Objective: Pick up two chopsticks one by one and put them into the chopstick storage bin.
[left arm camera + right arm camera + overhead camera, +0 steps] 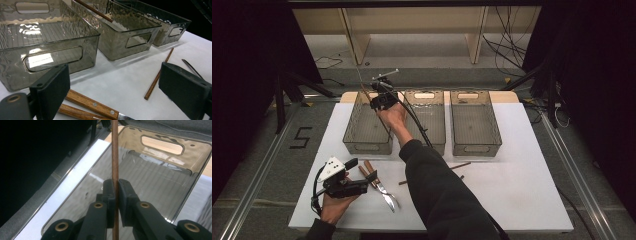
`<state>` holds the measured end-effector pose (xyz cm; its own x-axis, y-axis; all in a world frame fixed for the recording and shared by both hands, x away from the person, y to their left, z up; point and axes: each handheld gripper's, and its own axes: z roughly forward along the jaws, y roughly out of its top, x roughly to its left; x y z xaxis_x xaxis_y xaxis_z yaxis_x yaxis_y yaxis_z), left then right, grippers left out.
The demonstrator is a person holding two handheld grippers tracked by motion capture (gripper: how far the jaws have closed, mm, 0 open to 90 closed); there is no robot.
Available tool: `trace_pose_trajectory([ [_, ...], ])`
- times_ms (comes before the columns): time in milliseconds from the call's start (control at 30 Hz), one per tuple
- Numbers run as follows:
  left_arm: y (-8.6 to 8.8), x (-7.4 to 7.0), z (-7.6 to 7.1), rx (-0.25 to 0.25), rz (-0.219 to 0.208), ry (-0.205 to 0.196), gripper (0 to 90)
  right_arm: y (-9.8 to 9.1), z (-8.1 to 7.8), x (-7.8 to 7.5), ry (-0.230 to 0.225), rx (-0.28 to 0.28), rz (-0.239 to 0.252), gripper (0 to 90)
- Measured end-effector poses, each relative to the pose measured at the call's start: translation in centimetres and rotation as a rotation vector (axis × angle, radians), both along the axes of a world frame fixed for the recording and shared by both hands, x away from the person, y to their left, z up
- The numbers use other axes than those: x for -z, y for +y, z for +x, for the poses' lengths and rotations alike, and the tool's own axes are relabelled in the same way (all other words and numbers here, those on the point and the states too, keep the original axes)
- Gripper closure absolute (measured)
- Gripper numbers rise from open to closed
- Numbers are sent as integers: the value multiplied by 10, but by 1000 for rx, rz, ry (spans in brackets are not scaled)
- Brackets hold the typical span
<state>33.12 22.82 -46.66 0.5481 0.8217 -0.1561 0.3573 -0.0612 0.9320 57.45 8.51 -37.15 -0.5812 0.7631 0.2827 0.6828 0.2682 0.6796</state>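
My right gripper (382, 100) reaches over the left one of three smoky clear bins (367, 146) at the back of the white table. It is shut on a thin brown chopstick (115, 157), which stands up between the pads of the right gripper (116, 195) above the bin's ribbed floor (155, 175). Near the front left corner, my left gripper (358, 175) is held open with nothing between its jaws. Just beyond the left gripper (117, 92) lie wooden-handled shears (90, 103); in the high view the shears (379, 187) lie to its right.
The middle bin (424, 95) and right bin (475, 147) stand beside the left one. A brown chopstick (460, 165) lies on the table in front of them, and it (158, 75) lies beside a thin dark stick (191, 67). My right forearm crosses the table's middle.
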Motion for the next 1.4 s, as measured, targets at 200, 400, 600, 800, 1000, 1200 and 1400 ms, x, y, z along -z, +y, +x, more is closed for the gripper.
trace_pose_trajectory([
  [200,0,0,0,2,0,0,98,1,2,2,10,9,-2,848],
  [400,0,0,0,2,-1,-1,98,6,1,3,18,12,2,848],
  [600,1,0,0,2,-7,0,98,7,4,6,26,20,2,848],
  [800,0,0,0,3,-8,0,98,8,6,9,34,31,-8,848],
  [1000,1,0,0,3,-9,0,98,9,7,13,42,34,-14,847],
  [1200,1,0,0,4,-10,0,98,9,9,14,50,47,-13,846],
  [1400,0,0,0,5,-10,-2,98,12,10,14,50,50,-13,844],
])
